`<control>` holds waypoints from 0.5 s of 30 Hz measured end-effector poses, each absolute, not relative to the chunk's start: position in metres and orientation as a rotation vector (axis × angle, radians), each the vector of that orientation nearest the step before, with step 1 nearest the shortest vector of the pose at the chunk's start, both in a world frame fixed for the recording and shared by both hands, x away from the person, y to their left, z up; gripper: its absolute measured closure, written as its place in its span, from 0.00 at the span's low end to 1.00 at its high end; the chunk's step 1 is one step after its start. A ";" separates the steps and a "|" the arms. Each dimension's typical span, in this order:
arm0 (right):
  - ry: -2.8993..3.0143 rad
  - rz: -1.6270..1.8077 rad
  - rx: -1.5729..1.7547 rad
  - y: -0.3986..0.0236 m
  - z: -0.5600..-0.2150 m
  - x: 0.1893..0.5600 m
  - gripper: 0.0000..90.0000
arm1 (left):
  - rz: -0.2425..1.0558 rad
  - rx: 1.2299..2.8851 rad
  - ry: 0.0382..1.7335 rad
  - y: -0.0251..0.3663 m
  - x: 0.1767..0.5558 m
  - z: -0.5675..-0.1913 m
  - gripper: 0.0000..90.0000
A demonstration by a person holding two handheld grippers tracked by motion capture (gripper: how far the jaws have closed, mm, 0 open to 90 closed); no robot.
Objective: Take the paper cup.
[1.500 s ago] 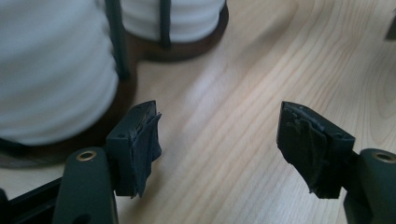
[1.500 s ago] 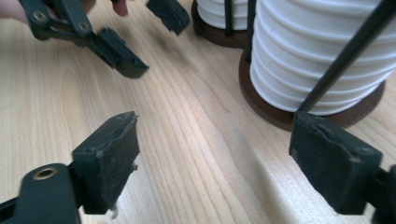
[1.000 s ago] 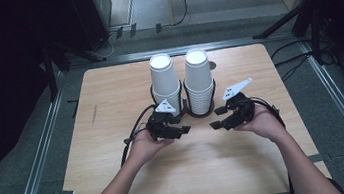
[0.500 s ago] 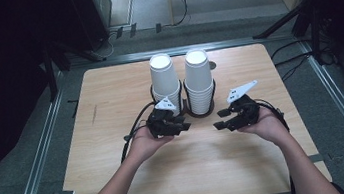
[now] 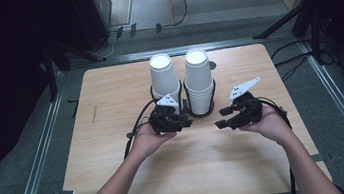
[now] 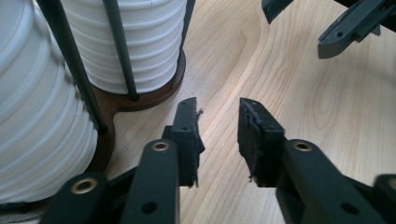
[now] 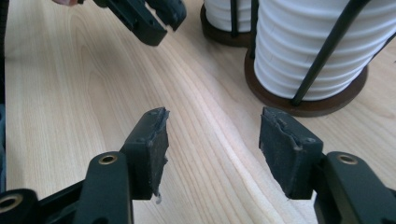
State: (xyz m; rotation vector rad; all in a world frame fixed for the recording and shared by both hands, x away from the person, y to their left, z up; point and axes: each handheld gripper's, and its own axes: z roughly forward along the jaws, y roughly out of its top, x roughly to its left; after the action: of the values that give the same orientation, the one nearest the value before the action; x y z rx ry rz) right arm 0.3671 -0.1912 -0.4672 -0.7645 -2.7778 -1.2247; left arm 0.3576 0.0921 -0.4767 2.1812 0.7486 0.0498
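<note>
Two tall stacks of white paper cups stand upside down, side by side, at the far middle of the pale wooden table, each caged by thin black wire uprights rising from a shared dark brown wooden base. Left stack and right stack nearly touch.

Left gripper, black with a grey three-cornered plate on top, sits in the person's left hand just in front of the cup holder, on its left-stack side, jaws pointing toward the other gripper. In the left gripper view its jaws stand apart with a narrow gap, bare wood between them, nothing pinched; pads look worn and ragged at the edges. Cup stacks and the base fill that view's left side, close beside the left jaw.

Right gripper, same build, is held in the right hand just in front of the holder and right of it, jaws aimed back at the left gripper. In the right gripper view its jaws are spread wider, holding nothing, table grain showing between. The holder's round base lies just beyond the right jaw.

Both grippers' tips are near each other but apart, in front of the holder. Black cables trail from each gripper.
</note>
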 end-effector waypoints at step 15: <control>-2.805 -1.192 -0.798 -0.186 -0.445 0.380 0.41 | 0.072 2.171 0.765 0.075 0.370 -0.453 0.97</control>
State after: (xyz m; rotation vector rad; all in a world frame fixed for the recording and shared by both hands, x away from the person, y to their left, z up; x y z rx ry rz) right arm 0.3805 -0.1865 -0.4450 -0.7982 -2.8045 -1.1922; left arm 0.3699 0.0754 -0.4534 2.1711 0.7646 0.0716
